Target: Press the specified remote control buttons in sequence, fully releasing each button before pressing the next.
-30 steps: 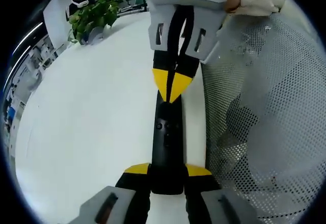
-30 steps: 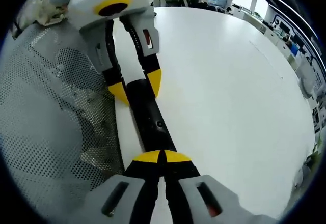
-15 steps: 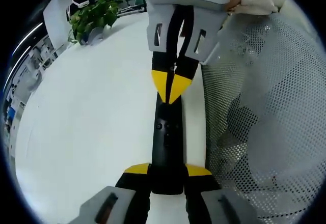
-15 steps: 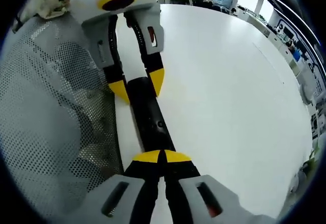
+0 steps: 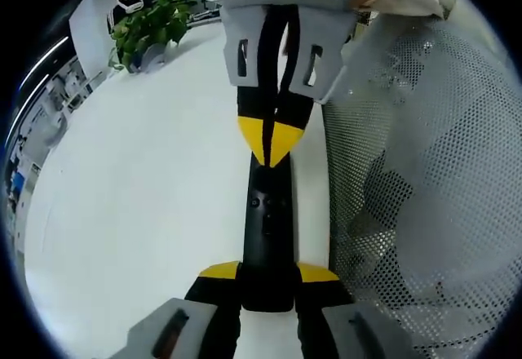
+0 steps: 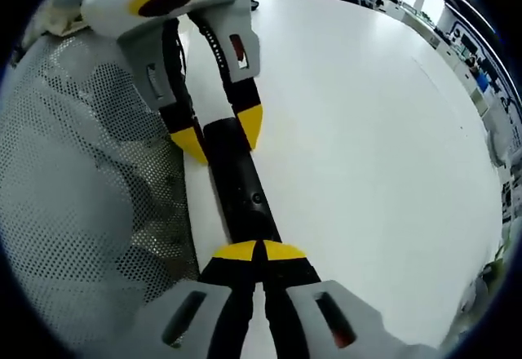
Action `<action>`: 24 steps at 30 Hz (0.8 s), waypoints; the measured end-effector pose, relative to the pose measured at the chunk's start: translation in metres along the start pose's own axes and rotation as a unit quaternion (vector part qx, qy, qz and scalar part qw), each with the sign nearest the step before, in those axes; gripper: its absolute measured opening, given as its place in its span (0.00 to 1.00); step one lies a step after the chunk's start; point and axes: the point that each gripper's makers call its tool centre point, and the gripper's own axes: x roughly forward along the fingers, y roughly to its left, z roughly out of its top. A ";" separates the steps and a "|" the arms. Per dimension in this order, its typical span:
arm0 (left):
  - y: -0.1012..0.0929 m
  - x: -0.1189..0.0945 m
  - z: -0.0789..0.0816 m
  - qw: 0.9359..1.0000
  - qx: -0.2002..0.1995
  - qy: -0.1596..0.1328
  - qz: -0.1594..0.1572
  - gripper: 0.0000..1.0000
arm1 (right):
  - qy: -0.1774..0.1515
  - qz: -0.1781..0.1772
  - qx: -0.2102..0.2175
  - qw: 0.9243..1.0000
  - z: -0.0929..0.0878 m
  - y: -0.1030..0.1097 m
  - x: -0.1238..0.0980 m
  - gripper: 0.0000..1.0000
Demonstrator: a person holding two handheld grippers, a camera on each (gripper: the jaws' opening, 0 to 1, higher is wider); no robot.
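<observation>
Your left gripper (image 5: 269,281) clamps the black remote control's (image 5: 268,228) near end | your right gripper (image 6: 259,253), jaws closed, tips on the remote | white table (image 5: 147,188), mesh basket (image 5: 416,171) beside.

Left claw (image 5: 268,276) grips with jaws apart; right claw (image 6: 259,250) pinched closed.

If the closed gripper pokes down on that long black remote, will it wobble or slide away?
Probably not much. The black remote lies flat on the white table, and the left gripper clamps one end, so it likely stays put. It looks stiff and slim, so it shouldn't bend. The right gripper has its tips together at the other end, where a hard push might tip it.
</observation>
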 end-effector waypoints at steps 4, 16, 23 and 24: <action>0.000 0.000 0.000 1.000 -0.001 0.000 0.000 0.25 | -0.007 -0.002 0.005 1.000 -0.001 -0.001 -0.001 0.00; -0.001 0.000 0.000 1.000 -0.001 0.000 -0.001 0.25 | -0.062 -0.021 0.030 0.997 0.000 0.000 -0.002 0.00; -0.001 0.000 0.000 1.000 -0.002 0.000 0.000 0.25 | -0.073 -0.019 0.027 0.997 0.007 0.000 -0.001 0.00; -0.001 0.000 0.000 1.000 -0.002 -0.001 0.000 0.25 | -0.075 -0.019 0.022 0.997 0.010 0.002 0.001 0.00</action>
